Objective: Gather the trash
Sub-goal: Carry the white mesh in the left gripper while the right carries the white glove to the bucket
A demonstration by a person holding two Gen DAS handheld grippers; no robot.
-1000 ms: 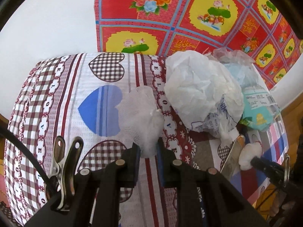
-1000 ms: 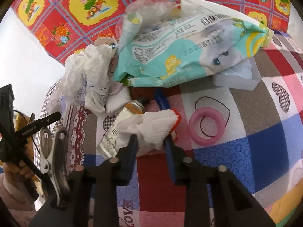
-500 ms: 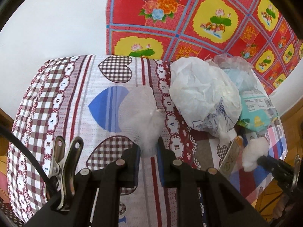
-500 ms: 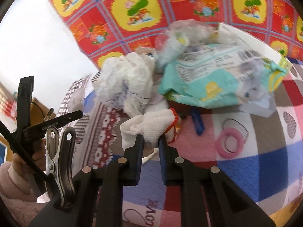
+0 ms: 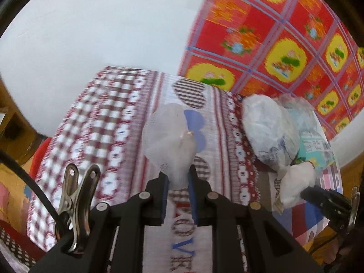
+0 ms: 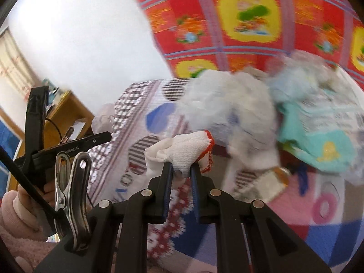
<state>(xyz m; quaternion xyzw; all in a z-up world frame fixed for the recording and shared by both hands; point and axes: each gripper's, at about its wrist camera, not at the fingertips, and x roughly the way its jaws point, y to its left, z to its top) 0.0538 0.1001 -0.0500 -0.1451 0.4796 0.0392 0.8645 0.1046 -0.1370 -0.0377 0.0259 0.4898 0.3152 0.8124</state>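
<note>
The left tool (image 5: 178, 177) pinches a white mesh wad (image 5: 169, 138), held clear above the bed (image 5: 109, 122). The right tool (image 6: 180, 170) grips a white glove (image 6: 182, 149) with a red cuff, also lifted off the bed. Both wads hang in front of the trash pile (image 6: 238, 104): crumpled white plastic, with a teal pack (image 6: 323, 143) to its right bearing a barcode label too blurred to read. The bed's sheet reads "LOVE" in blue and red letters. A pink ring (image 6: 324, 207) lies right of the pile's near edge.
</note>
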